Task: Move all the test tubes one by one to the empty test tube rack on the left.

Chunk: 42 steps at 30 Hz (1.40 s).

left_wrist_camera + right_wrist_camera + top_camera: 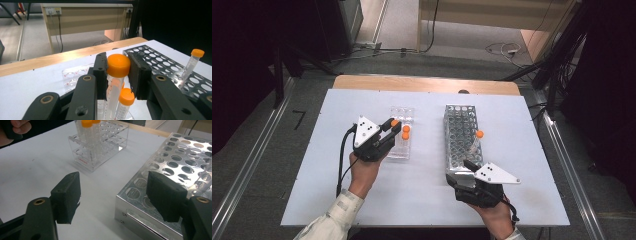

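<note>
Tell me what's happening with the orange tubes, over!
Left gripper shut on orange-capped tube over clear rack. Right gripper open at metal rack corner. One tube already in metal rack. Nothing blocking.

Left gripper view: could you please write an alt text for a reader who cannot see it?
Two black jaws of the left gripper close on the orange cap of a clear plastic tube above a clear acrylic rack on a white table. A second orange-capped tube stands below it, and a third leans in a perforated metal rack at right.

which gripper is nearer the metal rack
Right. The right gripper sits at the metal rack's near corner; the left gripper is off to its left, at the clear rack.
</note>
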Available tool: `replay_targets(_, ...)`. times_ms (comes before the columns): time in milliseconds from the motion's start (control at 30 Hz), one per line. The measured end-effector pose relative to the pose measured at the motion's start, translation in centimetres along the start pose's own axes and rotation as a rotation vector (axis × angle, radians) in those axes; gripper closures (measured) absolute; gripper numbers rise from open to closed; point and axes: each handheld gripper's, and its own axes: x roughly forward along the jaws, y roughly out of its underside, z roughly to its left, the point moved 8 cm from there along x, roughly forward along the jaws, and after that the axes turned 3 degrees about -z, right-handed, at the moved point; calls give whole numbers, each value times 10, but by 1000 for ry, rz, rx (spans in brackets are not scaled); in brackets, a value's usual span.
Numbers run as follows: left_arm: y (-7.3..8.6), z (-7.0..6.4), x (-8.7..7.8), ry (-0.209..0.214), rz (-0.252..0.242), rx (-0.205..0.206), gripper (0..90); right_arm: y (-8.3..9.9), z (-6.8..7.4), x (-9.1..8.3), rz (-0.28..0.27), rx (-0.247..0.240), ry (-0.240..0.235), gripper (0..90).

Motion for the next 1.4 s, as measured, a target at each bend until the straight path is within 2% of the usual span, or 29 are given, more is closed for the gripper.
replay_targets(767, 20, 2, 6, -13, 38, 0, 694, 0, 1, 1, 2, -3, -2, 264)
replay_targets(1400, 24, 2, 6, -7, 48, -4, 683, 1, 1, 1, 2, -2, -3, 265)
